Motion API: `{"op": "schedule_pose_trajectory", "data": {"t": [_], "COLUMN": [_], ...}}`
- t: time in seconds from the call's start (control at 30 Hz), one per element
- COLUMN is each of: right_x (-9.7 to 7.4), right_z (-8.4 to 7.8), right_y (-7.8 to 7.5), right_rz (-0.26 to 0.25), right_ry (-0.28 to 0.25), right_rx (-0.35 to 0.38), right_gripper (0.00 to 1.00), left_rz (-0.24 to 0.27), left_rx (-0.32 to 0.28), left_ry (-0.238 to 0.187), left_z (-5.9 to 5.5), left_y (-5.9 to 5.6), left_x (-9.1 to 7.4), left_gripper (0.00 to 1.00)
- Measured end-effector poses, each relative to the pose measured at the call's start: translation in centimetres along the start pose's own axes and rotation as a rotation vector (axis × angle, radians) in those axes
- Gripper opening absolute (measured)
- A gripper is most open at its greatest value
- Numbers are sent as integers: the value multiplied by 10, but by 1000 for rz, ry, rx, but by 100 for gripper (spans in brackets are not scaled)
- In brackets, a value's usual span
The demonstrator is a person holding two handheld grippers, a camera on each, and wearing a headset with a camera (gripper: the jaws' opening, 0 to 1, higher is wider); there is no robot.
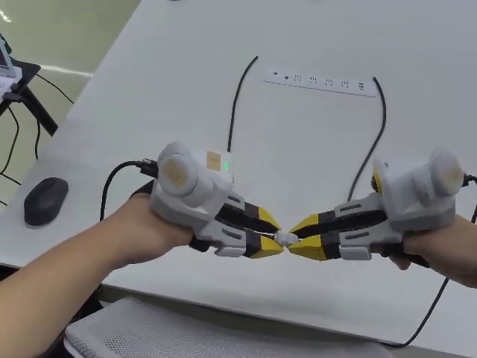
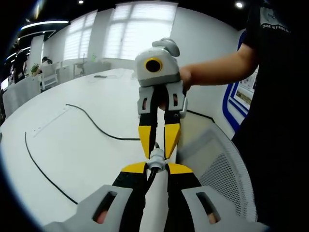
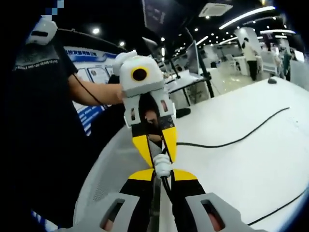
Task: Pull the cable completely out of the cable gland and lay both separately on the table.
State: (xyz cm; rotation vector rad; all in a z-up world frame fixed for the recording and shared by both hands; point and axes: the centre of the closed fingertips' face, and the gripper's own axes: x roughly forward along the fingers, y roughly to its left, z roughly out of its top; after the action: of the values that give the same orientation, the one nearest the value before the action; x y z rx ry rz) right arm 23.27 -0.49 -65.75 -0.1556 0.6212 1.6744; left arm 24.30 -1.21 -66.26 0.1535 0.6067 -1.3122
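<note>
A small white cable gland (image 1: 284,239) hangs above the table's near edge, right where my two grippers meet tip to tip. In the left gripper view the gland (image 2: 156,158) sits at my left gripper's (image 2: 156,168) yellow tips, with the black cable (image 2: 151,178) running back between its jaws. In the right gripper view the gland (image 3: 162,167) lies just past my right gripper (image 3: 163,175), and the cable (image 3: 167,186) runs back between those jaws too. Both grippers are shut. Exactly which part each one pinches is hard to tell.
A white power strip (image 1: 320,81) lies far back on the white table (image 1: 313,164), with black leads (image 1: 237,97) trailing toward me. A dark mouse (image 1: 45,200) rests at the table's left edge. A mesh chair back (image 1: 149,332) is below the near edge.
</note>
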Motion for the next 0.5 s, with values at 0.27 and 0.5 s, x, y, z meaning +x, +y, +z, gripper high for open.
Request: {"op": "schedule_pose_trajectory", "data": {"t": [0.27, 0.5], "right_x": [-1, -2], "right_z": [-6, -8], "right_y": [-3, -5], "right_rz": [-139, -184], "right_ry": [89, 117], "right_rx": [-271, -339], "right_gripper": [8, 8], "left_rz": [-6, -3], "left_rx": [-36, -49], "left_ry": [4, -8], "left_z": [-2, 0], "left_y": [-1, -1], "left_x": [3, 4], "left_gripper": [15, 15]}}
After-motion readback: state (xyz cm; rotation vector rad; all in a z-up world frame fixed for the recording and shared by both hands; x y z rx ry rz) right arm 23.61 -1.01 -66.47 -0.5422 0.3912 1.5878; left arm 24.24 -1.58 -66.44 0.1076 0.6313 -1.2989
